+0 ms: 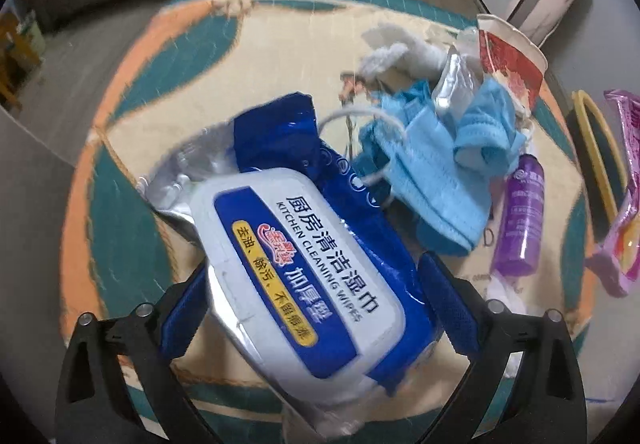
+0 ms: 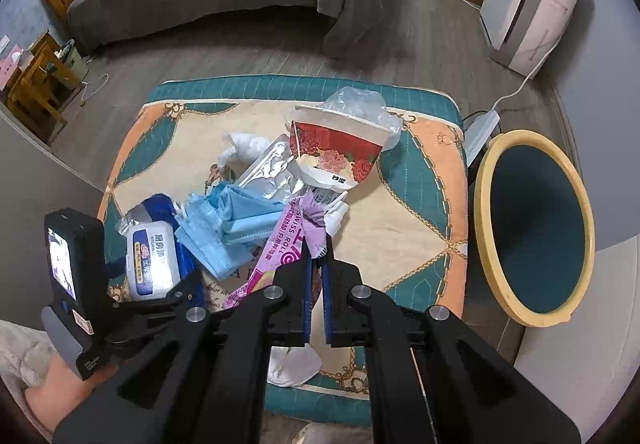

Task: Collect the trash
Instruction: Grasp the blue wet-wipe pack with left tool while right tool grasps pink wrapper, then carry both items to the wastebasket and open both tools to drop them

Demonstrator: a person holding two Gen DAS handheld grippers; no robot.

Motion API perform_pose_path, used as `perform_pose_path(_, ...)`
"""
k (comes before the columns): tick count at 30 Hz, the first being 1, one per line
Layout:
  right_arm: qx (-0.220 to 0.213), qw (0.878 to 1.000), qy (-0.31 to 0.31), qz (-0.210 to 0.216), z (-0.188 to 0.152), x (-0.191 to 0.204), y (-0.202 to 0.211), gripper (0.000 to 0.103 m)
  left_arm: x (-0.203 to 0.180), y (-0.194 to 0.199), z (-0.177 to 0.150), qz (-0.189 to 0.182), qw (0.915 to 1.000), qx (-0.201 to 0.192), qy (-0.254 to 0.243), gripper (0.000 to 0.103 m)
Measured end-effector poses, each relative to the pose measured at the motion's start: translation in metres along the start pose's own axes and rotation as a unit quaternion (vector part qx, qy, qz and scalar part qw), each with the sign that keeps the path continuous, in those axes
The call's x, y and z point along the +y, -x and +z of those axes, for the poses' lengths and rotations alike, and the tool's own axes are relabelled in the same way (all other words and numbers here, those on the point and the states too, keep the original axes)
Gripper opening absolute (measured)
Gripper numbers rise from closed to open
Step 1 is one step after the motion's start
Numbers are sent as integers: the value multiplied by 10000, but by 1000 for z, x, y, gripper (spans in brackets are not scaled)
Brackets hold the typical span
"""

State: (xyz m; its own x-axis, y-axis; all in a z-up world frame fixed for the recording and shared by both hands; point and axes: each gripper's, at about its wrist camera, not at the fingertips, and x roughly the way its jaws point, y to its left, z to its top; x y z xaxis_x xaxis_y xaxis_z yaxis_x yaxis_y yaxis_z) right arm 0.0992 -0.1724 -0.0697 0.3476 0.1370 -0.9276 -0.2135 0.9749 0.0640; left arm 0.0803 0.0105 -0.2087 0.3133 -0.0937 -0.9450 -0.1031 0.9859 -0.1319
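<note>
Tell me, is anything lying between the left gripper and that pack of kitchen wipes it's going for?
Nothing visible. The left gripper has its jaws wide open on either side of the wipes pack, which lies on the patterned mat. The blue face masks lie beyond the pack, overlapping only its far end, not its lidded end.

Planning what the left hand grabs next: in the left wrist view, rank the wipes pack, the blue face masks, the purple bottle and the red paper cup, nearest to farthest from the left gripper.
1. Wipes pack: between the open fingers of the left gripper.
2. Blue face masks: just beyond, to the right.
3. Purple bottle: right side; close to the masks' rank.
4. Red paper cup: far upper right.
</note>
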Motion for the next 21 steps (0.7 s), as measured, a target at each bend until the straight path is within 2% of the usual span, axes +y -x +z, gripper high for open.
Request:
perform_pose_path(2, 11, 10000, -41, 32, 1, -2, -1, 4, 6, 1, 0, -165, 9997, 34, 156, 91)
perform_pose_path(3, 17, 10000, -62, 65, 1, -3, -2, 3, 8, 4, 0, -274, 9994, 18, 206, 80)
perform_pose_path(4, 16, 9999, -77, 83, 2, -4, -2, 4, 10, 6, 1, -313, 9993, 8, 217, 78)
perform_pose_path(6, -1, 9999, -88, 83, 3, -4, -1, 4, 12, 11, 1, -350, 9991, -7, 224, 69)
perform_pose_path(7, -17, 9999, -100, 92, 3, -5, -1, 4, 13, 13, 0, -349, 9991, -8, 228, 68)
perform_pose_path(8, -27, 9999, -110, 98, 3, -5, 0, 4, 14, 16, -1, -334, 9992, -37, 233, 60)
perform_pose_path(9, -41, 9999, -118, 105, 3, -5, 1, 4, 15, 20, -1, -303, 9993, -104, 194, 57)
perform_pose_path(14, -131, 9999, -89, 38, 3, -7, 6, 4, 7, 53, 0, 18, 9973, -675, -296, 50)
perform_pose_path(16, -180, 9998, -126, 39, 3, -10, 10, 4, -2, 70, 2, 189, 9927, -1013, -619, 50)
perform_pose_path(21, -407, 9988, -259, -102, 4, -25, 25, 4, -24, 105, 9, 276, 9789, -1623, -1209, 50)
